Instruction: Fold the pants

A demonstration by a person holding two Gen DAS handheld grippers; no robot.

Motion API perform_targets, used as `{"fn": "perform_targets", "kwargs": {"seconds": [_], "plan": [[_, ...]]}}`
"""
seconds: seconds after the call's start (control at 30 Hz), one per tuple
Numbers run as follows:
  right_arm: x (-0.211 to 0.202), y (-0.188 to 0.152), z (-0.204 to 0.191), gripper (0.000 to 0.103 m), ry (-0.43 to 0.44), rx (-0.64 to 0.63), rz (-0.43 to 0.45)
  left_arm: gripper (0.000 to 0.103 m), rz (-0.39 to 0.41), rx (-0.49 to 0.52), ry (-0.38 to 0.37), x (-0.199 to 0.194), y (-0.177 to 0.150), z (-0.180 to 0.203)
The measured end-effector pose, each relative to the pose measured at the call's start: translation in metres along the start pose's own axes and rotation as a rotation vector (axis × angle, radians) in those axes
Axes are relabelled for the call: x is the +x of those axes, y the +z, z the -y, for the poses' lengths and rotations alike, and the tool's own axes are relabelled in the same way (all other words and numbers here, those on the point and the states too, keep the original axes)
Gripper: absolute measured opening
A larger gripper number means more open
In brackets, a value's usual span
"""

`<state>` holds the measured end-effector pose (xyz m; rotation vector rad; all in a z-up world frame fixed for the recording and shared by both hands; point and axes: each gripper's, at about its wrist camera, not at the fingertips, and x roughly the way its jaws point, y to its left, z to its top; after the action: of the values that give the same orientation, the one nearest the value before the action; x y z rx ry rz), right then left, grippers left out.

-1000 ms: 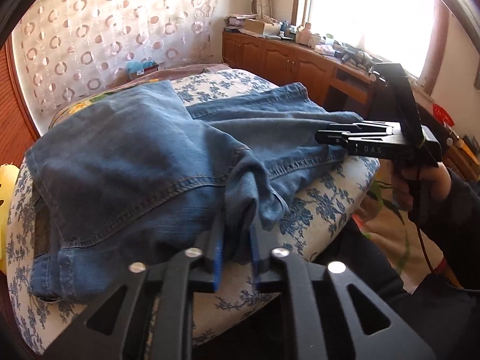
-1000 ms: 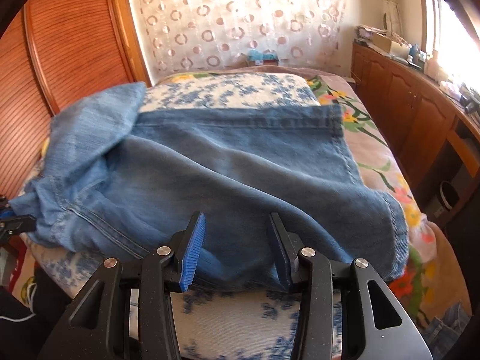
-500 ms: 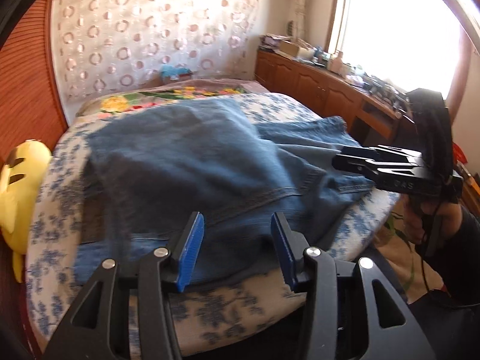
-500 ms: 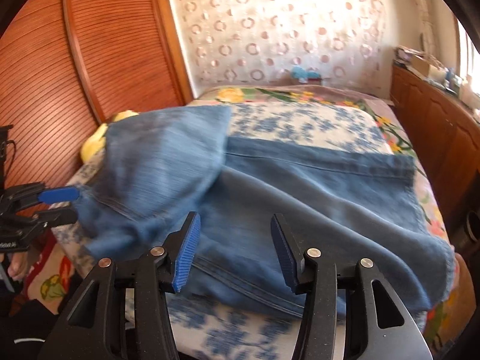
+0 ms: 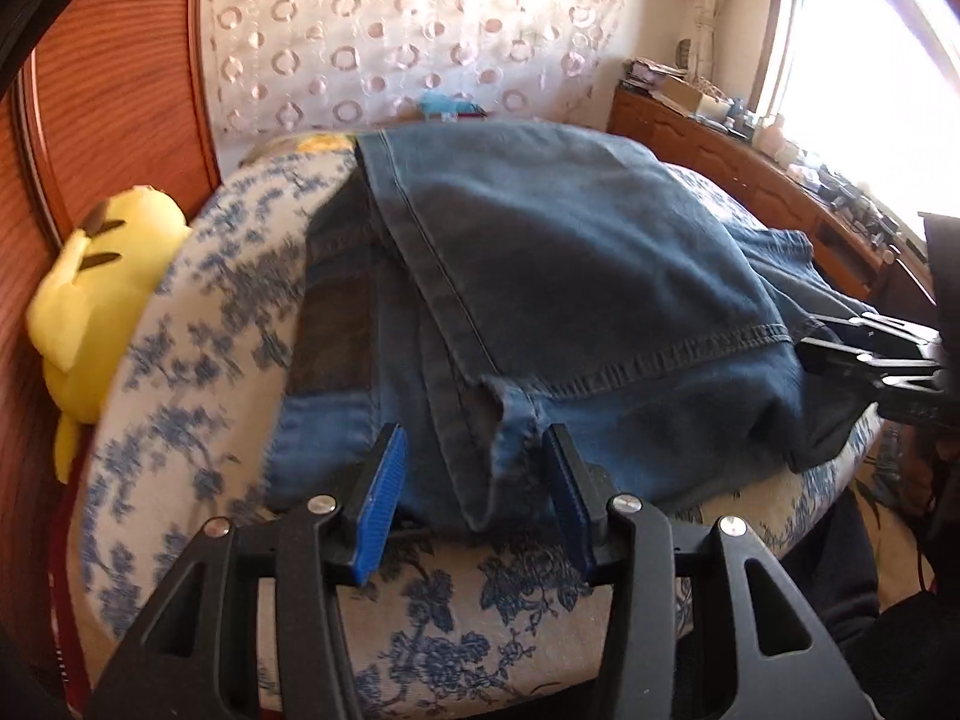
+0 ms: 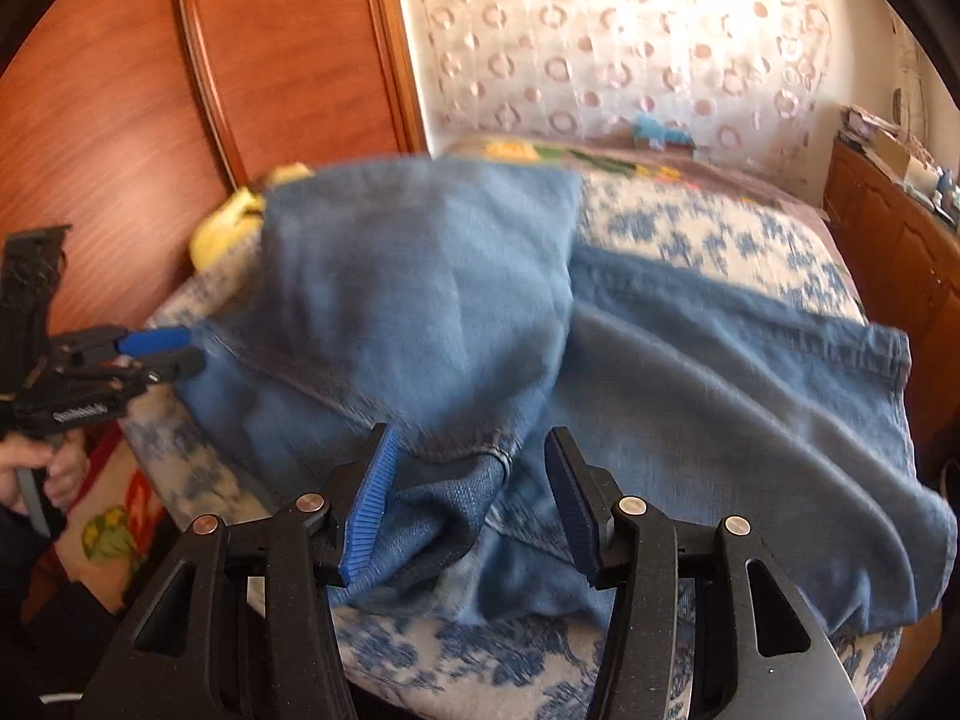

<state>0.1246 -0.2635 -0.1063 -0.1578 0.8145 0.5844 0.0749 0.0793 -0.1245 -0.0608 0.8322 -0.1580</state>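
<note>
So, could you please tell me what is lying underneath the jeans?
The jeans lie on a blue-flowered cover, visible around their edges. A yellow plush toy sits beside them, not beneath. Whatever else lies under the denim is covered.

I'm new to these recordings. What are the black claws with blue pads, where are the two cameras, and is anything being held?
Each claw is a hand-held two-finger gripper; a person works one in each hand. Each picture comes from a camera on one gripper, looking along its fingers. The left gripper and right gripper both stand open, jaws having just widened; denim lies between the pads, unpinched. The jeans lie folded over on a bed with a blue-flowered cover. A yellow plush toy sits beside it.
</note>
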Motion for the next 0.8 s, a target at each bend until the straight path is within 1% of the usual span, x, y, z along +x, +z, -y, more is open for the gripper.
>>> {"fn": "perform_targets", "kwargs": {"seconds": [0.07, 0.17, 0.23, 0.27, 0.3, 0.33, 0.37, 0.4, 0.53, 0.57, 0.67, 0.73, 0.8], "plan": [[0.009, -0.009, 0.005, 0.052, 0.001, 0.013, -0.034, 0.046, 0.000, 0.010, -0.003, 0.005, -0.003, 0.001], [0.013, -0.018, 0.006, 0.053, 0.004, 0.015, -0.041, 0.046, 0.002, 0.011, 0.001, 0.010, -0.004, 0.002], [0.013, -0.019, 0.006, 0.053, 0.002, 0.014, -0.035, 0.029, 0.014, 0.019, -0.021, 0.009, -0.004, 0.005], [0.013, -0.019, 0.006, 0.053, 0.002, 0.016, -0.033, 0.016, 0.011, 0.027, -0.044, 0.007, -0.005, 0.007], [0.013, -0.020, 0.006, 0.053, 0.002, 0.017, -0.031, 0.012, 0.013, 0.036, -0.052, 0.006, -0.005, 0.010], [0.012, -0.020, 0.006, 0.053, 0.003, 0.018, -0.028, 0.010, 0.023, 0.052, -0.043, 0.002, -0.004, 0.014], [0.010, -0.020, 0.007, 0.053, 0.005, 0.022, -0.017, 0.003, 0.031, 0.060, -0.047, -0.001, -0.004, 0.015], [0.008, -0.020, 0.007, 0.053, 0.009, 0.025, -0.006, 0.001, 0.054, 0.054, -0.064, -0.010, -0.002, 0.015], [0.002, -0.018, 0.015, 0.054, 0.017, 0.049, 0.021, 0.001, 0.151, 0.013, -0.052, -0.049, 0.012, -0.003], [0.001, -0.018, 0.016, 0.056, 0.026, 0.051, 0.022, 0.001, 0.154, 0.008, -0.037, -0.054, 0.014, -0.009], [-0.002, -0.018, 0.015, 0.058, 0.054, 0.049, 0.019, 0.001, 0.133, 0.009, 0.019, -0.051, 0.014, -0.021], [-0.005, -0.018, 0.010, 0.058, 0.062, 0.044, 0.012, 0.001, 0.090, -0.002, 0.030, -0.039, 0.008, -0.030], [-0.009, -0.018, 0.008, 0.058, 0.061, 0.036, 0.017, 0.003, 0.068, -0.011, 0.035, -0.032, 0.003, -0.029]]}}
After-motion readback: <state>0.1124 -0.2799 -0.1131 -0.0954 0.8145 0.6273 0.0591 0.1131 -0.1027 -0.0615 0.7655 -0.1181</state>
